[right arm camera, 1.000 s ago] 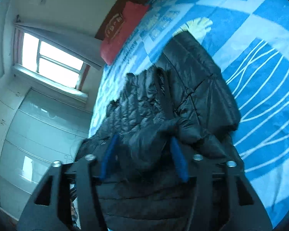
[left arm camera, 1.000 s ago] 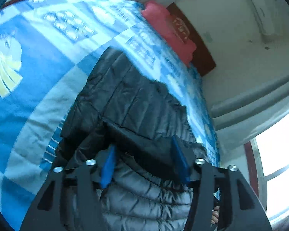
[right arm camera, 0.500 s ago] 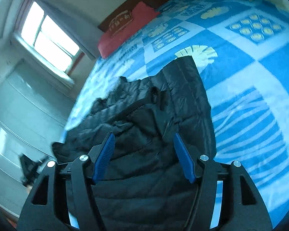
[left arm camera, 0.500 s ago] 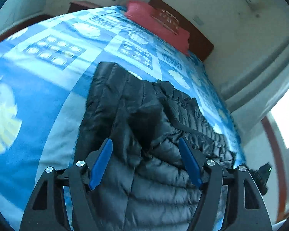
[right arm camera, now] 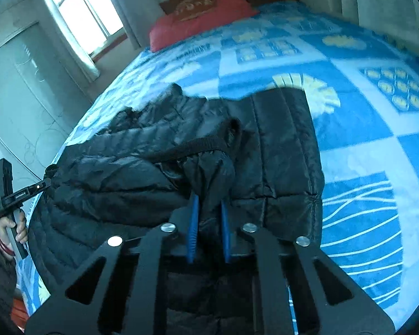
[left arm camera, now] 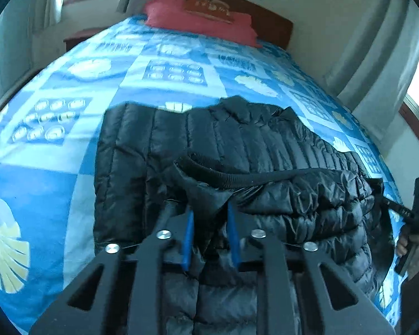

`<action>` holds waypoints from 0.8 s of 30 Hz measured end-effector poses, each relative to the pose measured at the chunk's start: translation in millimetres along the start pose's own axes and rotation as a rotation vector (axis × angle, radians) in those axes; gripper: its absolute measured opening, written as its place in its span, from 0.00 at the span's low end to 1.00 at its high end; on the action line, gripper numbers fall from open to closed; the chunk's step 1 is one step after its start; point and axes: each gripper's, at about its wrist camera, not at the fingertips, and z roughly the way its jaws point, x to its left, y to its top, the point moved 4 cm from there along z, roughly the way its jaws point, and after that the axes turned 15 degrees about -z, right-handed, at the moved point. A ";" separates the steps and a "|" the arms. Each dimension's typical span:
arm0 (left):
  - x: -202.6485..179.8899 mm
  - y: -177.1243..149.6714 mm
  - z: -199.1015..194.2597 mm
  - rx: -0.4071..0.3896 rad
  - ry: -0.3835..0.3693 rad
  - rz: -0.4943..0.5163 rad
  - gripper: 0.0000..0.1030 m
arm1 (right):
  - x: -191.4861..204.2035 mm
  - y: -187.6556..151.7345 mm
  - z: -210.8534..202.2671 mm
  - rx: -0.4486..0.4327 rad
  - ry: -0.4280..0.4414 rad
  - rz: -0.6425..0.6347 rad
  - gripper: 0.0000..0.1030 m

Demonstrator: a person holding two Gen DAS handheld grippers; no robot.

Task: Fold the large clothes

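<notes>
Here the black puffer jacket lies across the blue patterned bed, near its foot; the left claw is narrowed onto a bunched fold near the ribbed hem; the right claw likewise pinches jacket fabric between its blue pads; a red pillow sits by the headboard.

A glossy black quilted jacket with a black ribbed hem band is seen on a bedspread patterned in blue, pale blue and white blocks with cream leaf and shell motifs. A red pillow is set against a dark brown headboard. Blue finger pads are carried on black frames.
</notes>
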 end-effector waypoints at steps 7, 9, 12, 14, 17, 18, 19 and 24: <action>-29.6 41.1 -29.4 -0.137 0.036 0.057 0.14 | 9.0 57.3 -23.0 -0.113 -0.060 -0.046 0.11; -36.1 61.0 -26.8 -0.158 0.057 0.056 0.14 | 6.3 81.6 -13.6 -0.128 -0.091 -0.047 0.11; -39.0 94.0 -14.9 -0.183 0.092 0.034 0.14 | -1.6 112.6 9.5 -0.135 -0.116 -0.033 0.11; -37.6 112.9 -1.6 -0.186 0.114 0.021 0.14 | -6.4 127.9 28.4 -0.124 -0.148 -0.037 0.11; -34.5 132.0 25.6 -0.182 0.170 0.020 0.14 | -14.7 141.7 62.4 -0.086 -0.183 -0.040 0.11; -33.2 135.9 37.5 -0.180 0.192 0.024 0.14 | -17.9 143.2 75.2 -0.068 -0.199 -0.048 0.11; -31.3 137.6 49.3 -0.174 0.215 0.032 0.14 | -21.0 143.5 86.6 -0.051 -0.208 -0.052 0.11; -14.2 131.8 97.2 -0.132 0.280 0.028 0.14 | -34.3 131.8 133.0 0.045 -0.250 -0.071 0.11</action>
